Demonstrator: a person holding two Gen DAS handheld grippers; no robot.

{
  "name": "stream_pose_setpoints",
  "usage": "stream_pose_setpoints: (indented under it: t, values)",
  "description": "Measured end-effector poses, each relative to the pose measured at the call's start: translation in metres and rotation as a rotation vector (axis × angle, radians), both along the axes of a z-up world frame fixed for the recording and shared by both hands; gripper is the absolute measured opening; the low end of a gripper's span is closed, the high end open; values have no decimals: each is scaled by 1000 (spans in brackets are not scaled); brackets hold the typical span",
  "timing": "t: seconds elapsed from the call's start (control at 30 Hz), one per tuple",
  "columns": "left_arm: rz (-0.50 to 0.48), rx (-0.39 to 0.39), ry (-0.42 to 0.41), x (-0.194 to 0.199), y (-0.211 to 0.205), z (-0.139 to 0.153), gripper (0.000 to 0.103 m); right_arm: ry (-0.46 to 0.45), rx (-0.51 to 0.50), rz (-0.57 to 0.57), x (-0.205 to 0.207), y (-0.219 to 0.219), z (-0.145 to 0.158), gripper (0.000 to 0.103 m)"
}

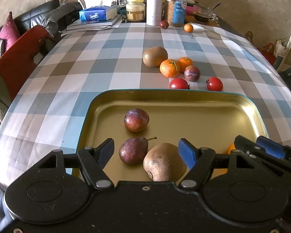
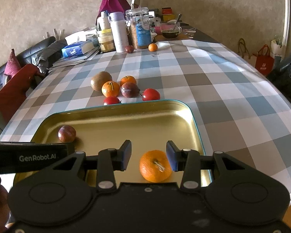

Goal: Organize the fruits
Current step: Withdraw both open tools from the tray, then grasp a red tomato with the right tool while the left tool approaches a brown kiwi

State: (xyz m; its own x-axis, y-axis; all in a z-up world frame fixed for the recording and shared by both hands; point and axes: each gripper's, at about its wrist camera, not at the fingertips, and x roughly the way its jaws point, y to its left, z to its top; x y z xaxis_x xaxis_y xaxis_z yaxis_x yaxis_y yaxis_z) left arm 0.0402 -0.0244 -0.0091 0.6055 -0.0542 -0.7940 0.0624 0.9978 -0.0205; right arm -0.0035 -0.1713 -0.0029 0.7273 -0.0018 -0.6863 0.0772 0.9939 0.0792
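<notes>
Claws both gape inside the shallow gold metal tray (image 1: 99,104): left claw (image 1: 146,152) straddles a brown kiwi (image 1: 163,162), right claw (image 2: 148,155) a stemmed orange mandarin (image 2: 155,166), neither clamped.

A counter (image 1: 67,73) under a grey, blue and white checked cloth carries a gold tray (image 1: 184,101) at its near end. Just beyond the tray's far rim lie two tomatoes (image 1: 178,83), a plum (image 1: 192,73), two tangerines (image 1: 169,68) and a kiwi (image 1: 155,56), bunched close together. At the far end stand a white flask (image 1: 154,5), jars (image 1: 135,9), a tissue pack (image 1: 95,14) on books and a glass cup (image 1: 202,14), with a lone plum (image 1: 164,24) and tangerine (image 1: 188,28) before them.
</notes>
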Motion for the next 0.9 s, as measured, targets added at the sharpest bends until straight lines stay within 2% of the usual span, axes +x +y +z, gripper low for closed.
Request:
stream_pose_setpoints:
  t: [0.5, 0.7, 0.9]
  values:
    - [30, 4, 5, 4, 8, 0, 75, 11, 5, 20, 1, 3, 2, 43]
    - [33, 18, -39, 12, 14, 7, 75, 8, 25, 38, 8, 1, 8, 43]
    - [65, 51, -101, 32, 23, 16, 75, -39, 5, 34, 24, -1, 21, 43]
